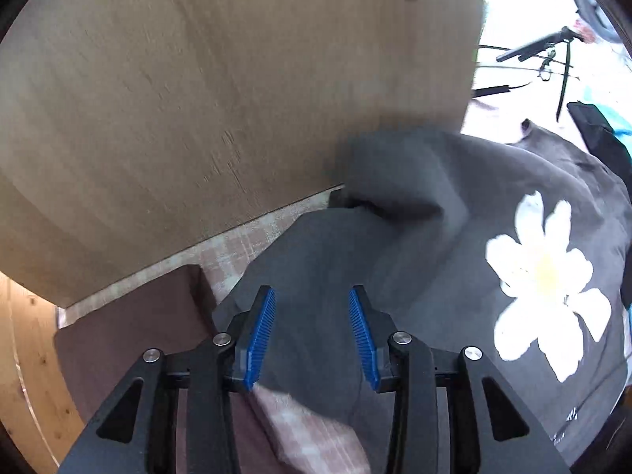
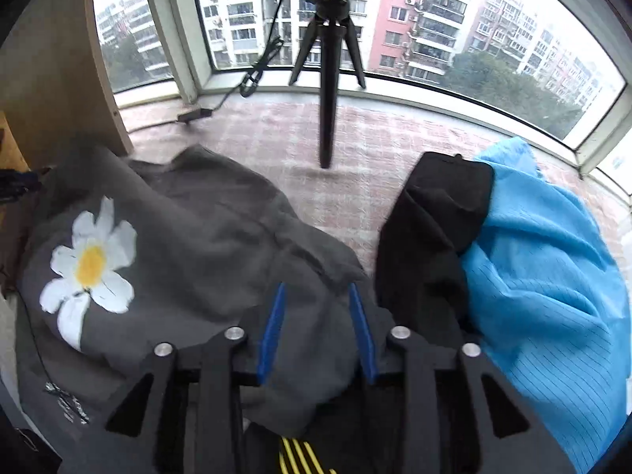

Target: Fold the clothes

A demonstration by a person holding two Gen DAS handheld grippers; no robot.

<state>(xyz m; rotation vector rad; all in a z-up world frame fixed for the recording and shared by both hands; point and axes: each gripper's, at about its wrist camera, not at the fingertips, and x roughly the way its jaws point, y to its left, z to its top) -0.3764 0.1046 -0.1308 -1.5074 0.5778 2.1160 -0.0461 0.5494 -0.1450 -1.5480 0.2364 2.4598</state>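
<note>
A dark grey T-shirt [image 1: 434, 237] with a white daisy print [image 1: 545, 272] lies crumpled on a pink checked surface [image 1: 245, 245]. My left gripper [image 1: 311, 292] points down over the shirt's left part, its blue pads apart, with flat grey cloth under the gap and nothing pinched. In the right wrist view the same shirt [image 2: 205, 229] spreads to the left, daisy [image 2: 91, 260] face up. My right gripper [image 2: 316, 286] hovers over the shirt's bunched right edge. Its jaws stand apart, with grey cloth showing between them but not squeezed.
A wooden panel [image 1: 197, 98] rises just behind the shirt on the left, with a brown cloth [image 1: 130, 324] at its foot. A black garment [image 2: 430, 237] and a blue one [image 2: 553, 276] lie to the right. A black tripod [image 2: 328, 79] and cable [image 2: 256, 67] stand by the window.
</note>
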